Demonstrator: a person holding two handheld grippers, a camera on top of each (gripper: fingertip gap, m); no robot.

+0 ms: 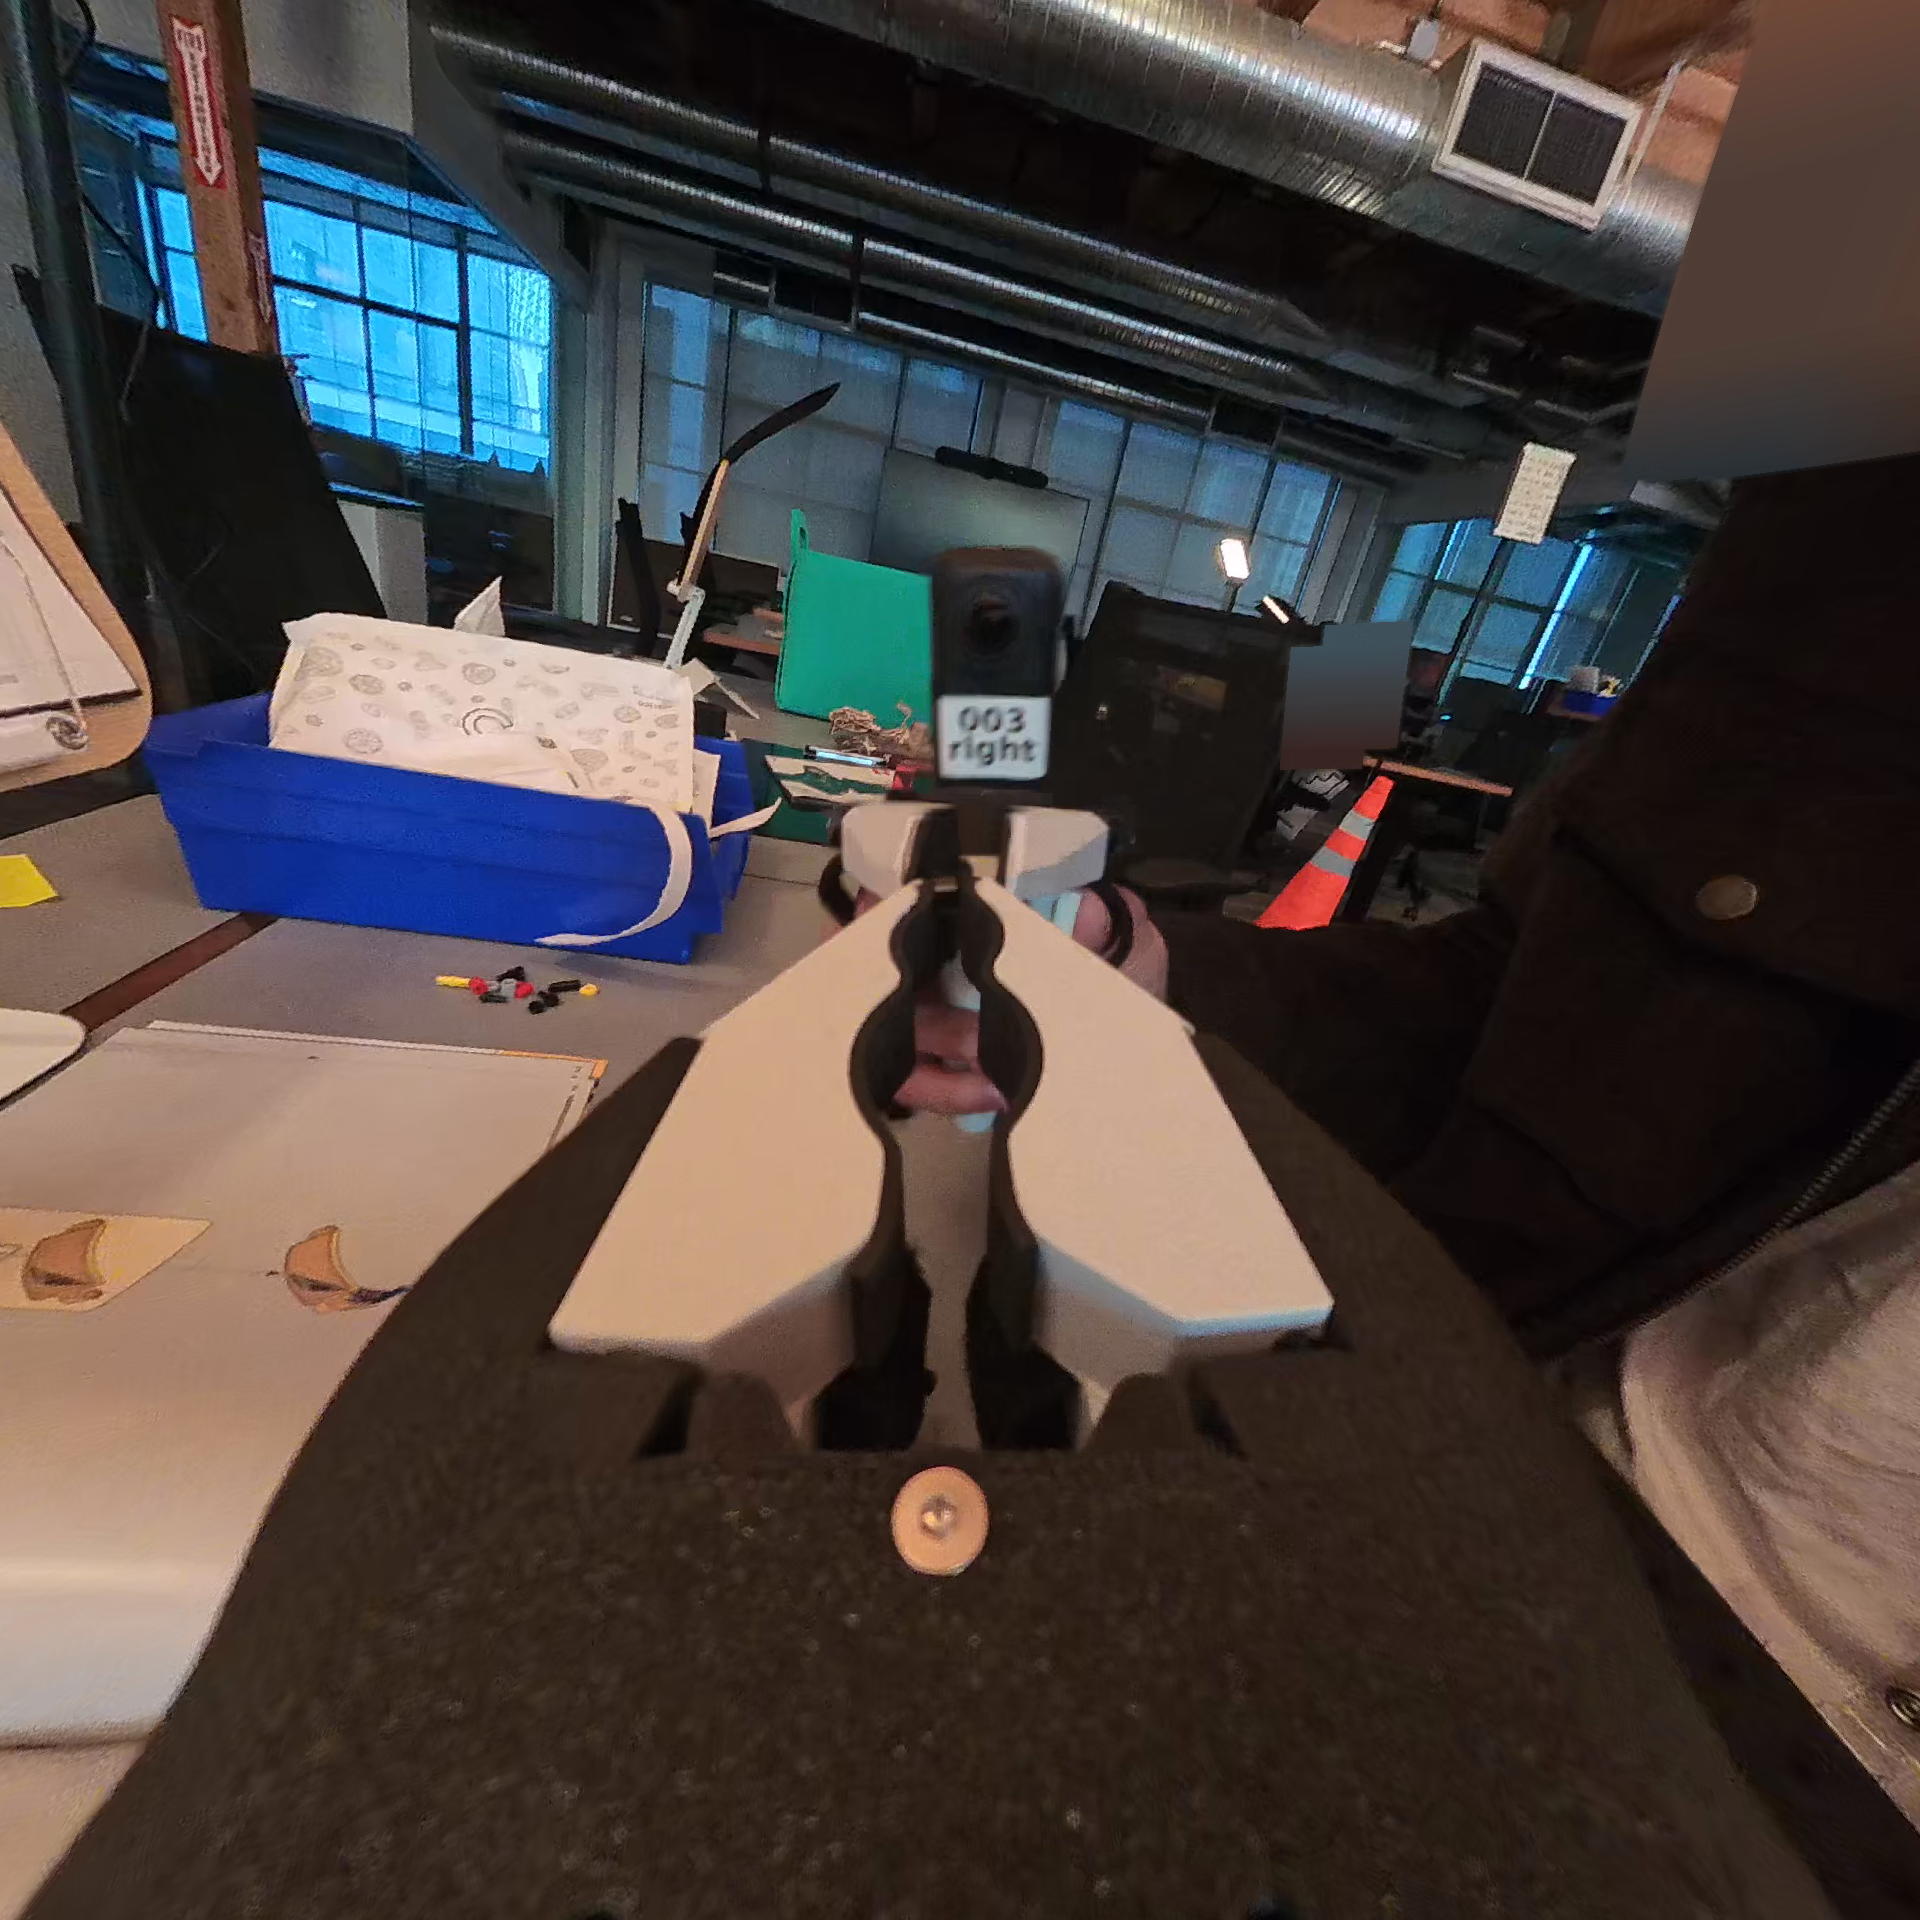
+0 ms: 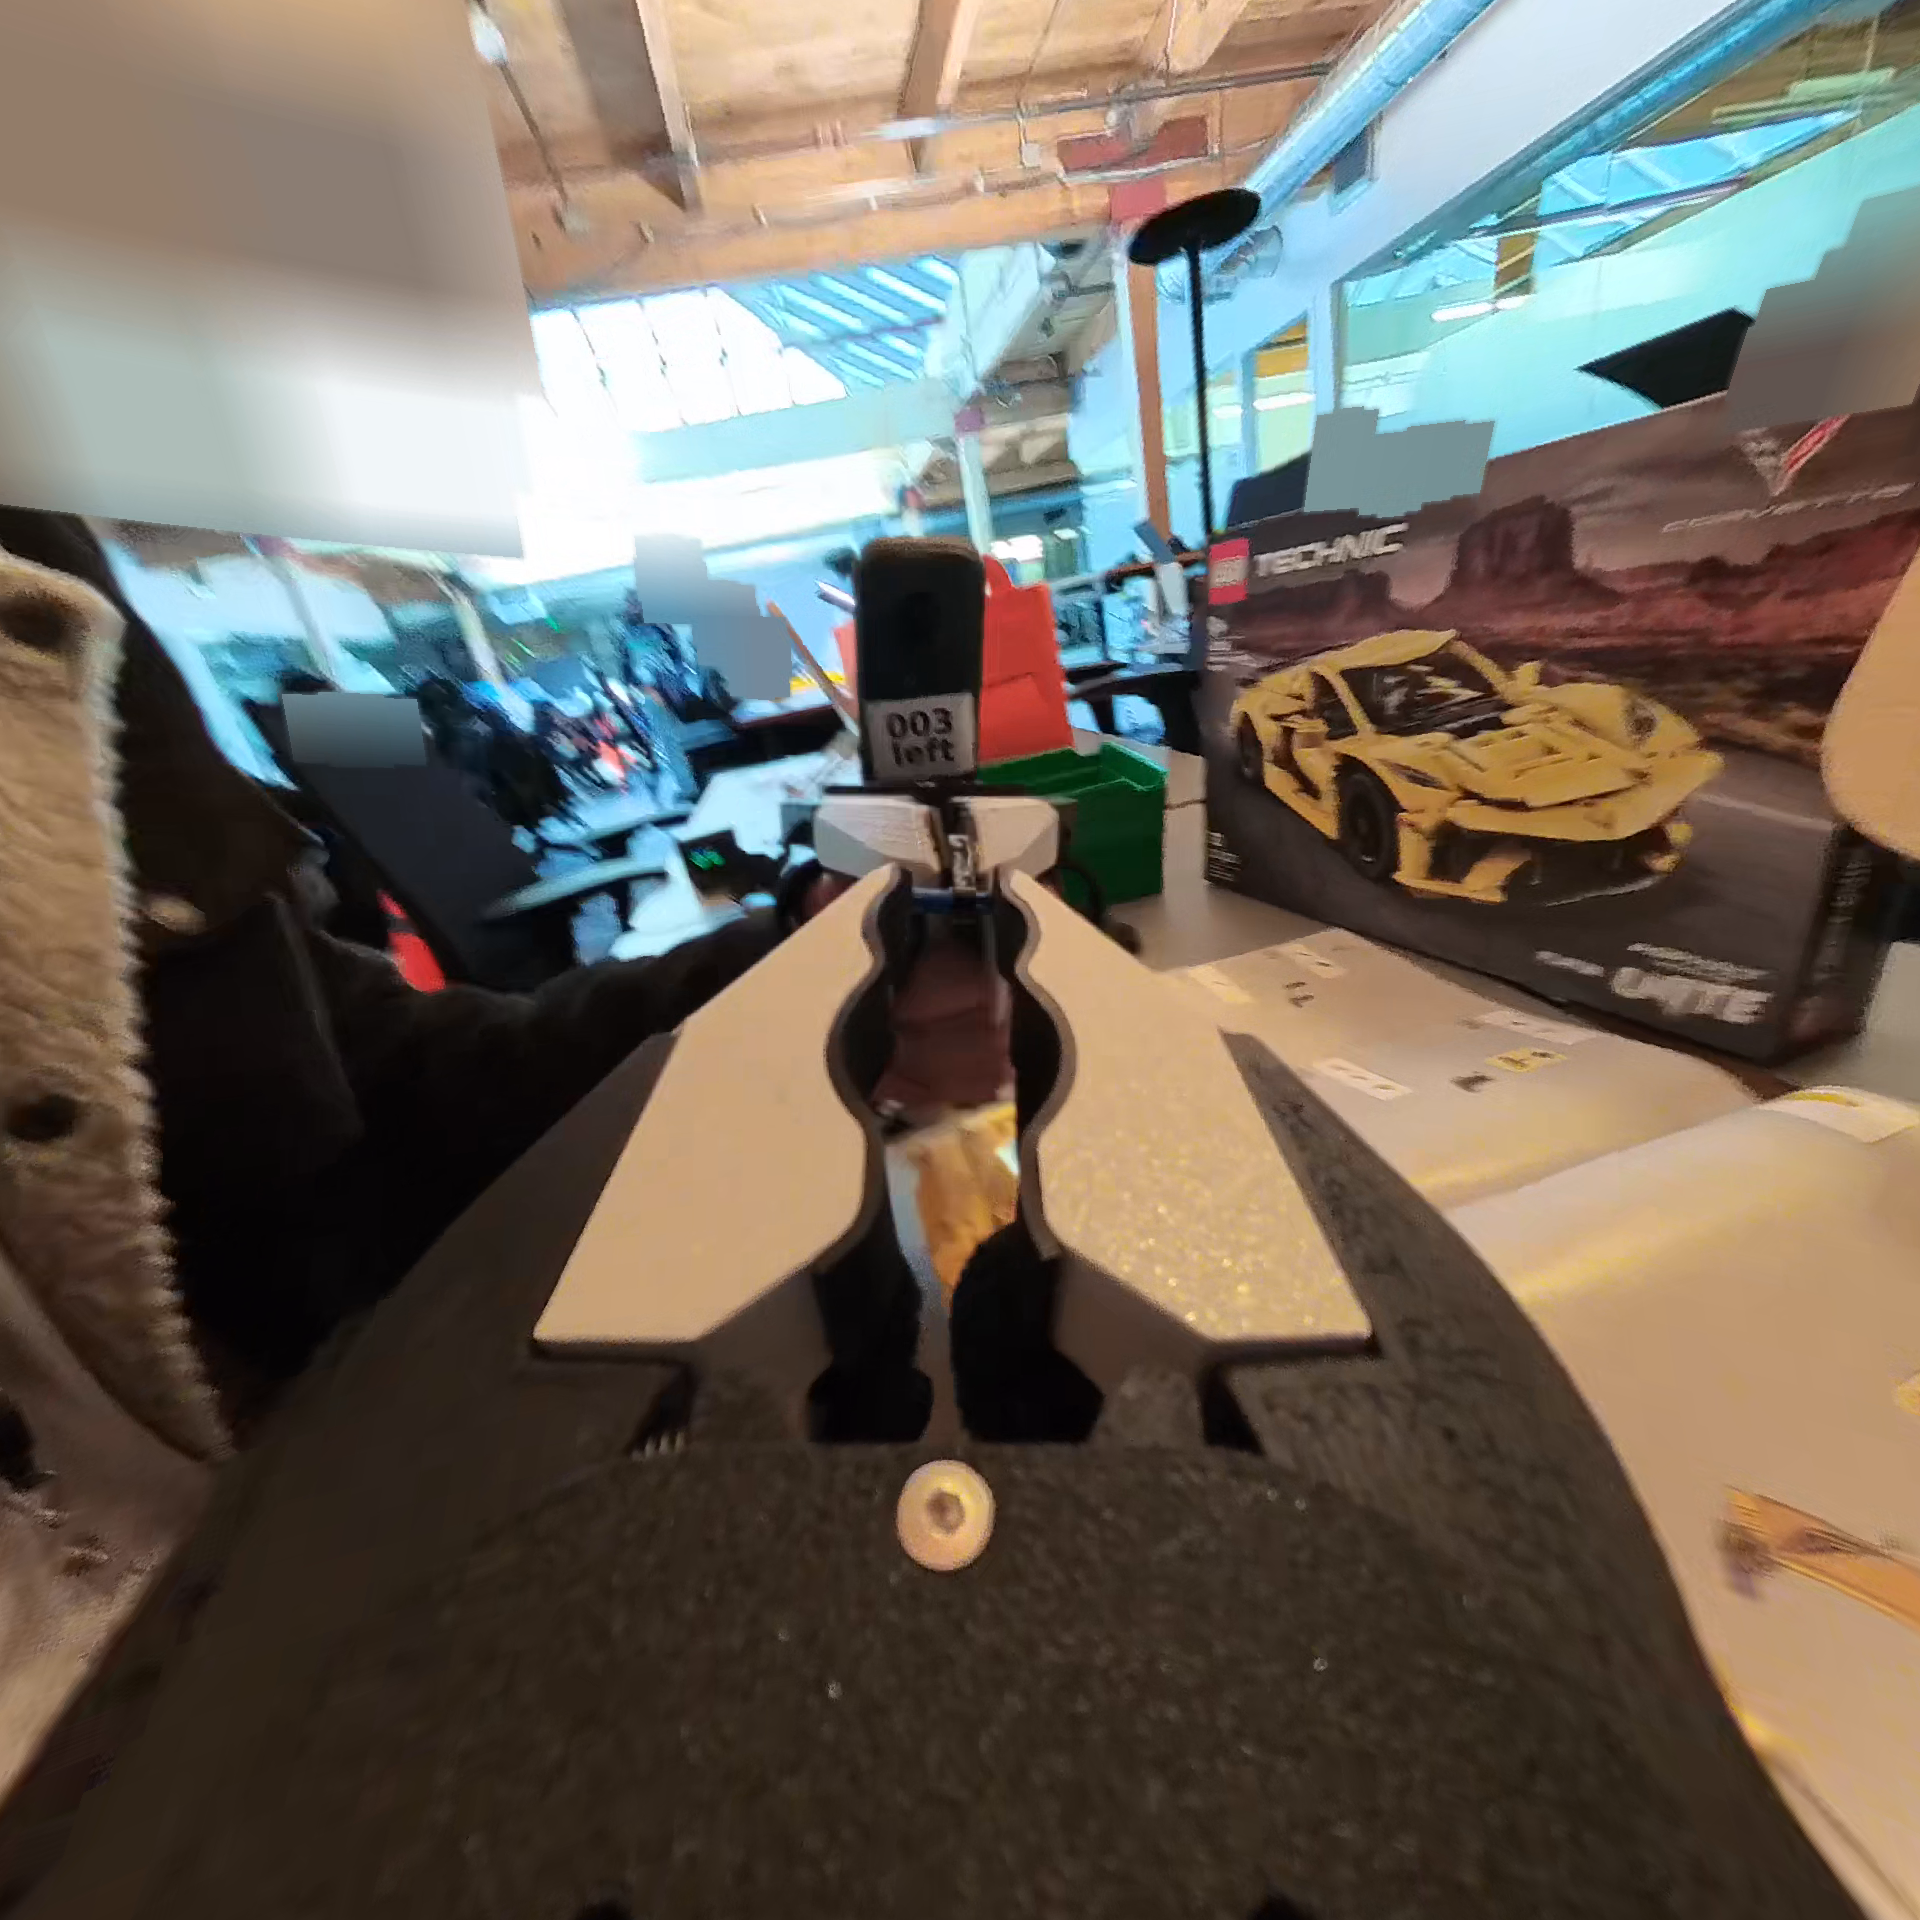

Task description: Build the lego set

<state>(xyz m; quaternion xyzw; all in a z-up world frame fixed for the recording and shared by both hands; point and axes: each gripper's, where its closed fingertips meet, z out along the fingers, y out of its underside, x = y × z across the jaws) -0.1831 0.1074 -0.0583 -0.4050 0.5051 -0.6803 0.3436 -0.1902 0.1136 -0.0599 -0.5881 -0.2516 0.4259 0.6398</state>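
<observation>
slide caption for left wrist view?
Left tool meets right tool tip to tip above the table; loose Lego pieces beside blue bin.

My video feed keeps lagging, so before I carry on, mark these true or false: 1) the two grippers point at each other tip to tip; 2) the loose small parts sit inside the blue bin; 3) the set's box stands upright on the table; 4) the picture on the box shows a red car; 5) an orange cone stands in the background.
1) True: the left gripper and the right gripper face each other, tips nearly meeting.
2) False: the small parts lie on the table in front of the blue bin.
3) True: the box stands upright.
4) False: the car pictured is yellow.
5) True: the orange cone stands behind, to the right.
</observation>
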